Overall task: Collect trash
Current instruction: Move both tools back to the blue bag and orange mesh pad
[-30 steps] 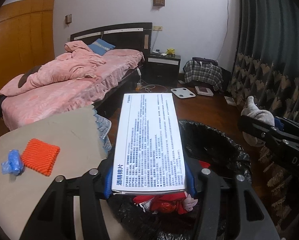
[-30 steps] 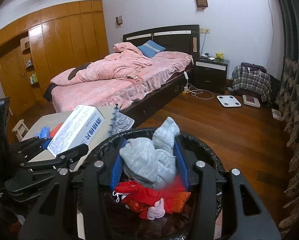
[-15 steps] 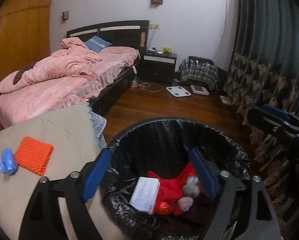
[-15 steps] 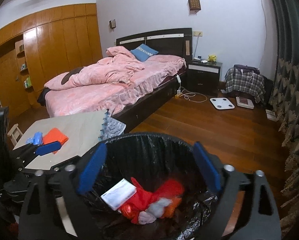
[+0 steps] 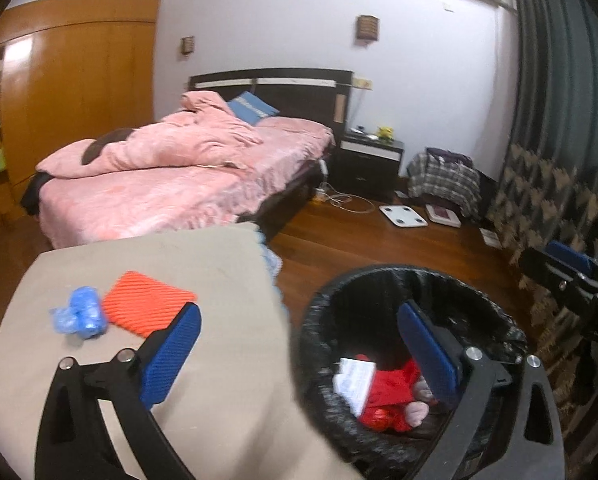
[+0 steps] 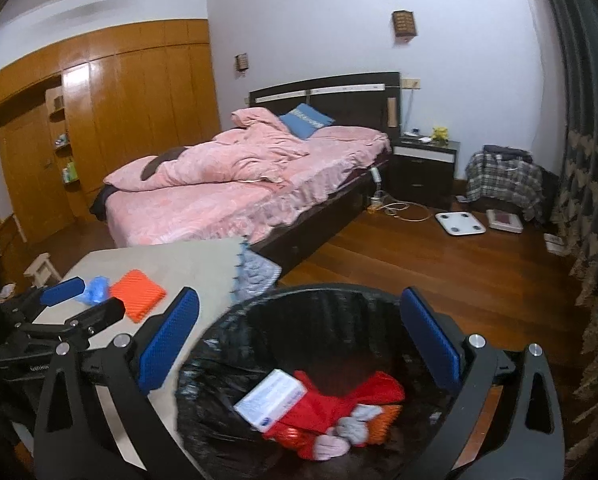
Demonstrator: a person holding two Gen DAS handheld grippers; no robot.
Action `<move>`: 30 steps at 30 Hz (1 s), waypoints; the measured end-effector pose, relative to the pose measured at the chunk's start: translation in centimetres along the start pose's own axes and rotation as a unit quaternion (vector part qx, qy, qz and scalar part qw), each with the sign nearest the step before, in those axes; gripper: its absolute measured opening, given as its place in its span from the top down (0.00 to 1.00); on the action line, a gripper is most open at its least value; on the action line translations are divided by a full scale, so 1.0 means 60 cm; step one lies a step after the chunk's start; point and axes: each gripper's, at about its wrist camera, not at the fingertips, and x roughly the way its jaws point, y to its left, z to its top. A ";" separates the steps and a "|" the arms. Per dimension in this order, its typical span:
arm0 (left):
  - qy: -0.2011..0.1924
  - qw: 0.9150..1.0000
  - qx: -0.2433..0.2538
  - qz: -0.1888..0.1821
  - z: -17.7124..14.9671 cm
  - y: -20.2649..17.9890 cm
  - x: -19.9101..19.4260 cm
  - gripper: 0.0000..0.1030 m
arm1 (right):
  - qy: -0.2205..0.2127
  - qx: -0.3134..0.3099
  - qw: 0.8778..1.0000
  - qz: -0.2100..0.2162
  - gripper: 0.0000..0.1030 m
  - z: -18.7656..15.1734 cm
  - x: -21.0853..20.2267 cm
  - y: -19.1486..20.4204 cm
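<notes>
A black-lined bin (image 5: pixel 411 280) (image 6: pixel 299 296) stands beside a beige table (image 5: pixel 203 264) (image 6: pixel 179 264). Inside it lie a white box (image 5: pixel 355 380) (image 6: pixel 271 400), red trash (image 6: pixel 339 404) and a grey sock (image 6: pixel 351 428). My left gripper (image 5: pixel 299 316) (image 6: pixel 87 300) straddles the table edge and the bin rim, its jaws opening with nothing between them. My right gripper (image 6: pixel 301 300) (image 5: pixel 551 260) hangs over the bin, its jaws also opening and holding nothing. On the table, ahead of the left gripper's left finger, lie an orange ribbed pad (image 5: pixel 147 308) (image 6: pixel 139 294) and a crumpled blue bag (image 5: pixel 79 314) (image 6: pixel 97 288).
A pink bed (image 6: pixel 239 192) stands behind the table, with a dark nightstand (image 6: pixel 423 168) beside it. A white scale (image 6: pixel 461 223), cables and a plaid bundle (image 6: pixel 503 180) lie on the wooden floor. Dark curtains (image 6: pixel 587 160) run along the right side.
Both grippers went from shut to wide open. The white box and the grey sock dropped into the bin. The left gripper swung left, toward the table.
</notes>
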 end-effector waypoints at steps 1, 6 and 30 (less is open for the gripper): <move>-0.002 1.000 -0.004 0.007 -0.001 0.012 -0.004 0.06 | 0.003 0.001 1.000 0.010 0.05 0.001 0.008 0.012; -0.005 0.999 -0.018 0.042 -0.011 0.066 -0.022 0.06 | 0.008 -0.005 0.999 0.039 0.05 0.011 0.037 0.067; 0.005 0.979 -0.096 0.179 -0.051 0.341 0.021 0.06 | 0.064 -0.066 0.990 0.105 0.05 0.025 0.266 0.322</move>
